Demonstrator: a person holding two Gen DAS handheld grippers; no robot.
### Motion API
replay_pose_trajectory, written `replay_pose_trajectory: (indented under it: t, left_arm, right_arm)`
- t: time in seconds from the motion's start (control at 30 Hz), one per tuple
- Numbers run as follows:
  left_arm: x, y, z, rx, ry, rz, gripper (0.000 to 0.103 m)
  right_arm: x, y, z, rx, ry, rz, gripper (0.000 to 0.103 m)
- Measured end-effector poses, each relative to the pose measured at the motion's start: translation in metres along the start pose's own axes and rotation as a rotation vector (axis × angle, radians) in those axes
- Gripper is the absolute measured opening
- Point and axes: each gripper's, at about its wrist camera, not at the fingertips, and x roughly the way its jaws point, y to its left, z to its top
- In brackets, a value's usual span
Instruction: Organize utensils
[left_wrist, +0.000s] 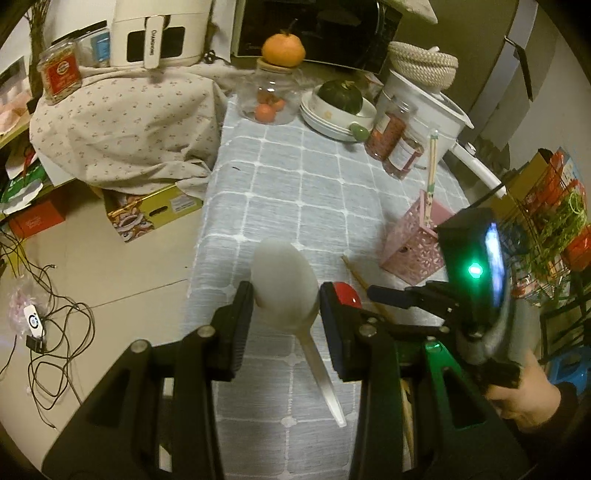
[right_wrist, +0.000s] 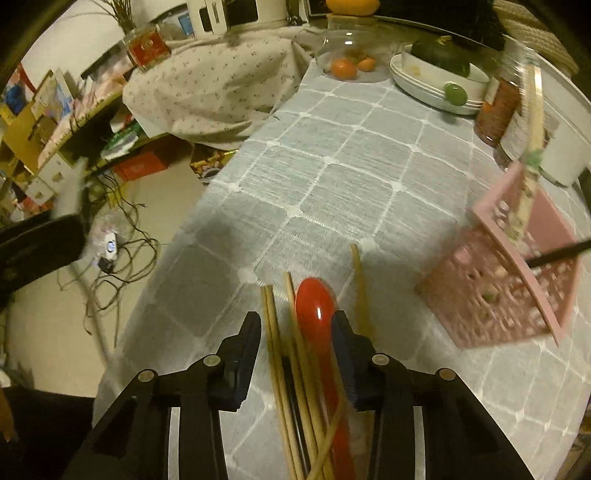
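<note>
Risk sits with the right gripper (right_wrist: 295, 354), jaws parted around several wooden chopsticks (right_wrist: 275, 350) and a red plastic spoon (right_wrist: 316, 306), where closing could pinch all together; the left gripper (left_wrist: 284, 325) pinches a white plastic rice spoon (left_wrist: 284, 284), pink lattice holder (left_wrist: 413, 240) at two o'clock.

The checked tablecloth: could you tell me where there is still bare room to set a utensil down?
The middle of the checked tablecloth lies bare, bordered by the floral cloth heap, the glass jar and the pink holder. The far right is crowded with stacked plates and spice jars; chopsticks and a red spoon fill the near edge.
</note>
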Motion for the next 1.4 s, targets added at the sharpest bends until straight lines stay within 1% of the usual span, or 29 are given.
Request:
replay_pose_trajectory:
  t: [0.13,0.33,0.53,0.6,0.63,0.67,0.87,1.0,1.13,1.27,1.4]
  left_arm:
    - [0.0,0.002,0.0,-0.008,0.004,-0.01,0.039]
    - [0.0,0.001,0.001,-0.006,0.004,-0.013,0.039]
    - [0.001,0.001,0.002,-0.01,0.006,-0.009,0.039]
    - [0.001,0.001,0.003,-0.008,0.005,-0.006,0.039]
    - [0.001,0.002,0.002,-0.007,0.005,-0.006,0.039]
    - [0.002,0.001,0.003,-0.007,0.006,-0.006,0.039]
    - [0.004,0.002,0.002,-0.005,0.012,0.0,0.039]
    - [0.006,0.003,0.001,-0.008,0.016,0.003,0.039]
    - [0.006,0.003,0.001,-0.006,0.015,0.003,0.039]
    - [0.006,0.003,0.001,-0.006,0.017,0.002,0.039]
    - [0.006,0.003,0.001,-0.008,0.017,0.004,0.039]
  right_arm:
    - [0.014,0.0,0.006,0.008,0.032,-0.014,0.04]
    - [0.028,-0.003,0.01,0.023,0.053,-0.034,0.039]
    - [0.031,-0.011,0.01,0.048,0.062,-0.049,0.039]
    - [0.028,-0.013,0.01,0.053,0.057,-0.041,0.039]
    - [0.027,-0.013,0.01,0.054,0.054,-0.044,0.036]
    - [0.027,-0.014,0.01,0.053,0.052,-0.05,0.027]
    - [0.026,-0.015,0.009,0.042,0.049,-0.062,0.027]
    - [0.027,-0.014,0.011,0.034,0.061,-0.064,0.028]
    - [0.025,-0.015,0.014,0.052,0.065,-0.05,0.028]
    - [0.029,-0.015,0.015,0.048,0.082,-0.065,0.028]
    - [0.032,-0.016,0.015,0.051,0.079,-0.047,0.028]
